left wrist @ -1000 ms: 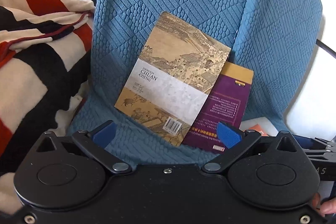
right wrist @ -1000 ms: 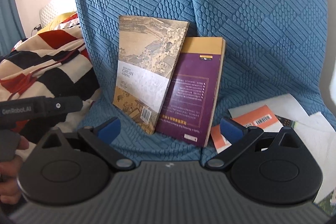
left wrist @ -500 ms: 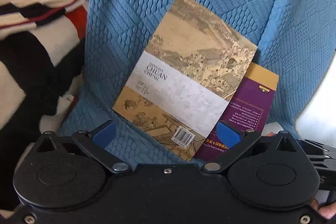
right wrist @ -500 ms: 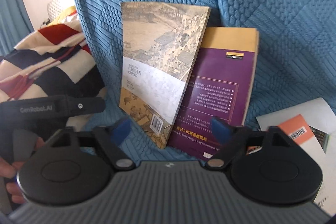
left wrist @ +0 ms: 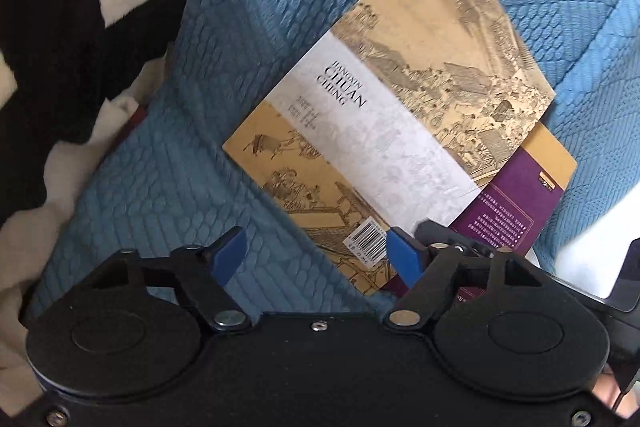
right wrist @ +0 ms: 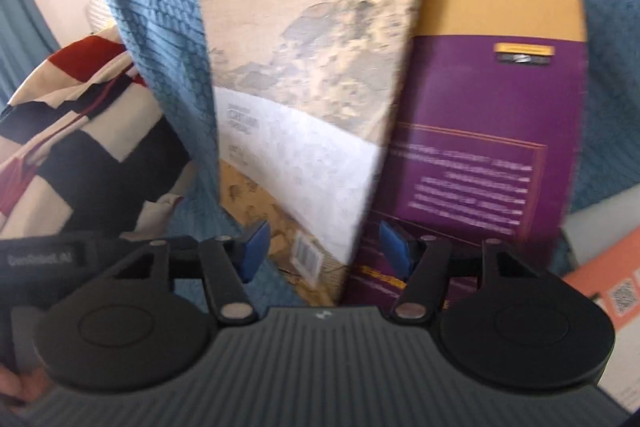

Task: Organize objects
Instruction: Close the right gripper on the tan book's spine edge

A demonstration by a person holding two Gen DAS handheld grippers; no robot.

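A: Where are the books?

B: Both lean against the back of a seat draped in a blue textured cover (left wrist: 280,39). The tan book with the old painted town scene (left wrist: 400,123) stands in front, tilted, its barcode corner low near the seat's front edge. The purple book with the yellow top band (right wrist: 488,131) stands behind it, touching and partly hidden.

A: And the left claw (left wrist: 316,259)?

B: Partly open, and its jaws have just been closing. The tan book's barcode corner shows between the blue pads, but they are not pressing on it.

A: The right claw (right wrist: 324,251)?

B: Also partly open, jaws just closing. The lower edges of both books show between its pads; nothing is gripped. That view is blurred.

A: Anything else nearby?

B: A striped blanket in red, black and cream (left wrist: 68,27) lies beside the seat, and an orange-and-white paper (right wrist: 608,291) beside the other edge.
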